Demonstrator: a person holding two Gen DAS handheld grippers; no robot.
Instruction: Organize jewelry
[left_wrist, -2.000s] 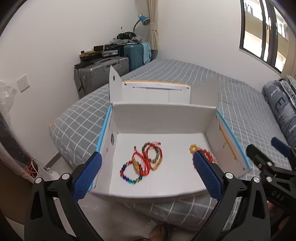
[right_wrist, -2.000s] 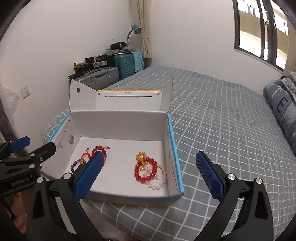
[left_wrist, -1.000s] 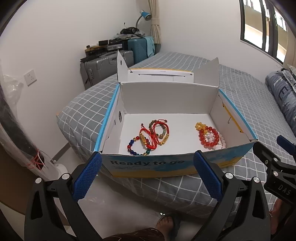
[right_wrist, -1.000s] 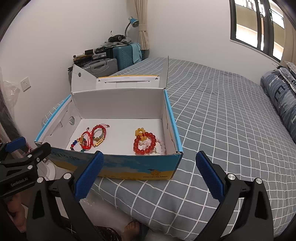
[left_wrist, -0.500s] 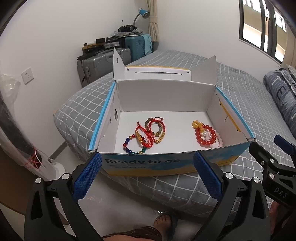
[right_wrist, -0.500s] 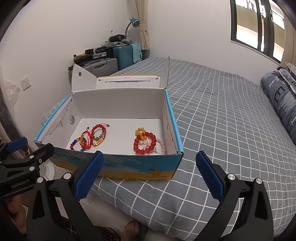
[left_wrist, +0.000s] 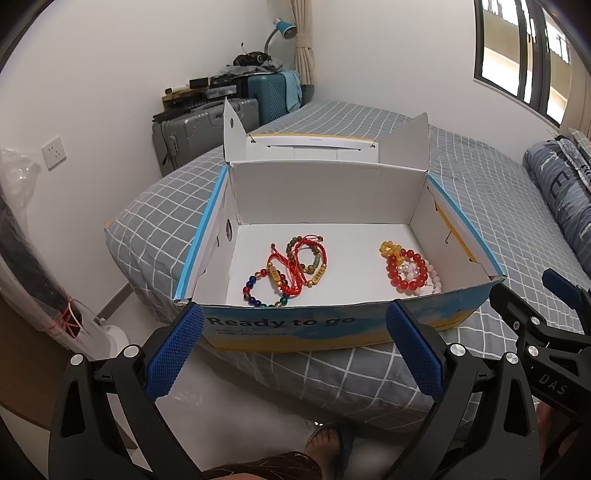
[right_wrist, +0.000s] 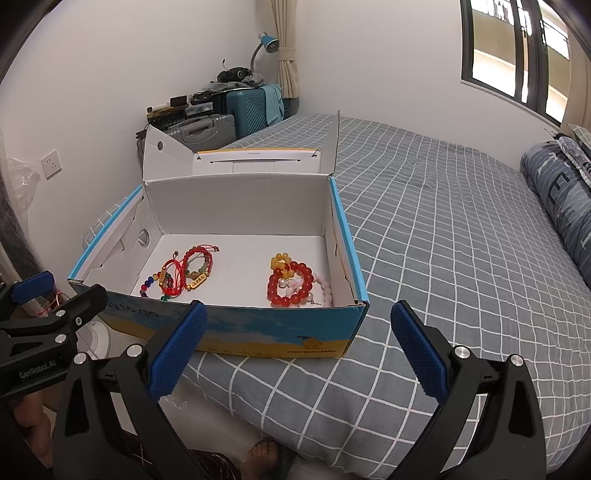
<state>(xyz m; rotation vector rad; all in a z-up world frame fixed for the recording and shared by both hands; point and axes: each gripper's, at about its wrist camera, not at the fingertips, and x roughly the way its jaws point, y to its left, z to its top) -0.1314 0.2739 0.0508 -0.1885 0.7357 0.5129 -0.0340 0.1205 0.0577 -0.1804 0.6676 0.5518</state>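
An open cardboard box (left_wrist: 332, 325) with a blue and yellow front sits on the corner of the bed; it also shows in the right wrist view (right_wrist: 258, 332). Inside on the left lies a tangle of red cord and coloured bead bracelets (left_wrist: 291, 269) (right_wrist: 181, 273). On the right lies a pile of red, yellow and pink bead bracelets (left_wrist: 406, 269) (right_wrist: 295, 282). My left gripper (left_wrist: 295, 347) is open and empty, just before the box front. My right gripper (right_wrist: 299, 347) is open and empty, before the box's right front corner.
The bed (right_wrist: 443, 240) has a grey checked cover and stretches to the right. Suitcases (left_wrist: 207, 129) and a blue lamp (left_wrist: 284, 27) stand against the far wall. A rolled blue blanket (right_wrist: 561, 192) lies at the right. The person's foot (left_wrist: 328, 443) is on the floor below.
Both grippers pulled back from over the box to just in front of it, then moved slightly closer. The bracelets have not moved.
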